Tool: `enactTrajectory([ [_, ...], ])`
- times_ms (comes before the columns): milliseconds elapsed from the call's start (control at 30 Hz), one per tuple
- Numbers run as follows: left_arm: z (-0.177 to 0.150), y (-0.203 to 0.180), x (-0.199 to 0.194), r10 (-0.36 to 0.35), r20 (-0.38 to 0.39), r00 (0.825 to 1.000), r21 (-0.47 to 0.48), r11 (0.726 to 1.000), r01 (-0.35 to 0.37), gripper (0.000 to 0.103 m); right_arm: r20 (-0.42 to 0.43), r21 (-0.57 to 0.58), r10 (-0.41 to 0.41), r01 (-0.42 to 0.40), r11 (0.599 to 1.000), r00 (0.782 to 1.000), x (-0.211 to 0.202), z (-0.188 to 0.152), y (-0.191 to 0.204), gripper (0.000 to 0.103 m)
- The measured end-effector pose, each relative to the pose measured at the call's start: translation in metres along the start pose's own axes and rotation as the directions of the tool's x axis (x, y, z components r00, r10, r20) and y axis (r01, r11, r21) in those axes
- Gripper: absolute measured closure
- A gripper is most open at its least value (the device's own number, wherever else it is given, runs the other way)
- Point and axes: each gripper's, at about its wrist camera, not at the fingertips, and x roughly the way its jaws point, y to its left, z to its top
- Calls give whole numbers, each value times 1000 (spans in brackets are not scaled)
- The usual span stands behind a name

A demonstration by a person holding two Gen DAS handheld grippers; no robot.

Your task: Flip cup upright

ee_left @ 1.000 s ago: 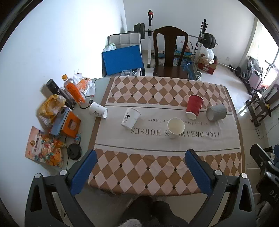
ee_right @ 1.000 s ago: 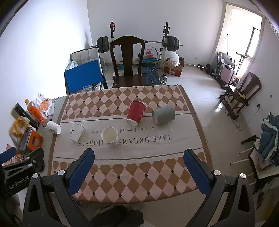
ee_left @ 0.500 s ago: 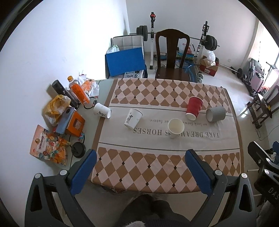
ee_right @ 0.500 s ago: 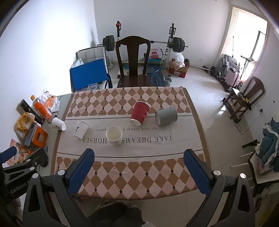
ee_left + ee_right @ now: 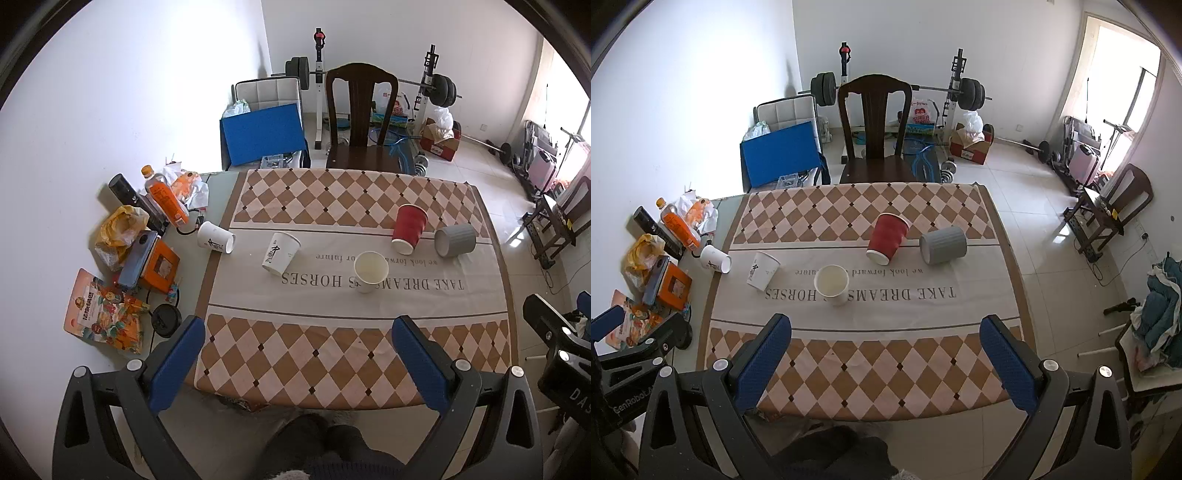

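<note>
Several cups are on the checkered tablecloth (image 5: 332, 192). A red cup (image 5: 408, 229) stands upside down, also in the right wrist view (image 5: 887, 238). A grey cup (image 5: 455, 240) (image 5: 943, 244) lies on its side. A cream cup (image 5: 370, 271) (image 5: 832, 284) stands upright. A white printed cup (image 5: 280, 253) (image 5: 762, 270) is upside down and tilted; another white cup (image 5: 215, 237) (image 5: 716, 258) lies on its side off the cloth. My left gripper (image 5: 297, 345) and right gripper (image 5: 886, 341) are open and empty, high above the table's near edge.
Snack bags, an orange bottle (image 5: 164, 199), a box and a black disc (image 5: 166, 319) clutter the table's left side. A dark wooden chair (image 5: 360, 122) stands at the far edge, with weight equipment behind it. Tiled floor lies to the right.
Both grippers have risen and drawn back from the table, so the cups look smaller and farther. The cups have not moved.
</note>
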Motion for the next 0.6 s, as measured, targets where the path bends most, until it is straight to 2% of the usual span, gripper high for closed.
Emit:
enactTrajectory([
  [600, 3, -8, -1, -16, 0, 1000, 9, 1000, 16, 0, -8, -10, 7, -8, 1000, 1000, -1, -1, -2, 0],
])
